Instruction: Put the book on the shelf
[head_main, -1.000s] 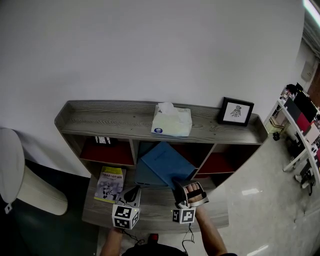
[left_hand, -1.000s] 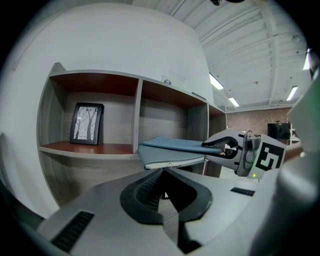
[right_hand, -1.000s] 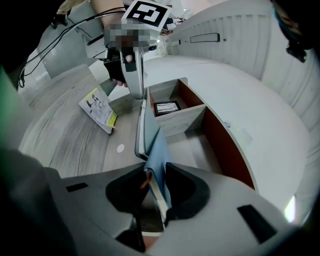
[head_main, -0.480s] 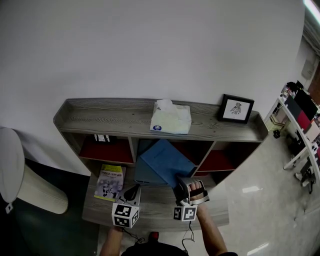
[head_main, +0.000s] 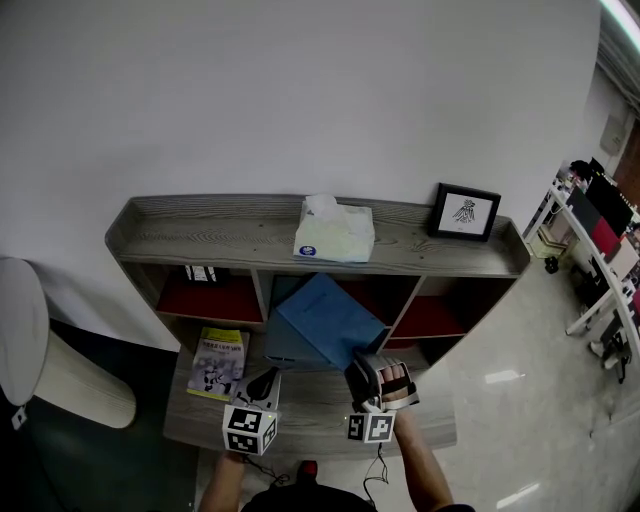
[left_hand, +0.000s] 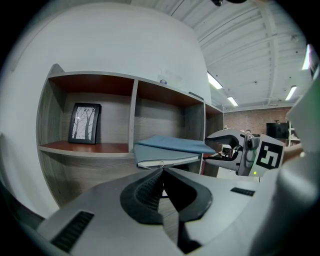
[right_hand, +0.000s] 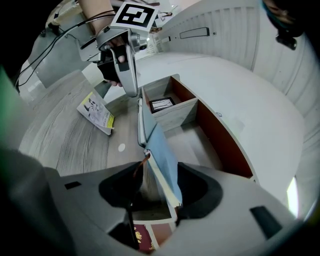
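Only the grip has changed since earlier: left tool (head_main: 263, 383) stays clenched and empty; blue hardcover book (head_main: 325, 320) lies slanted in the grey wooden shelf (head_main: 200, 235), middle compartment; right tool (head_main: 362, 372), jaws opening around the book's corner, so placement looks nearly finished.

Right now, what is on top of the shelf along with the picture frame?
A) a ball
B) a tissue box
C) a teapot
B: a pale tissue box sits on the shelf top, some way to the left of the black picture frame in the head view.
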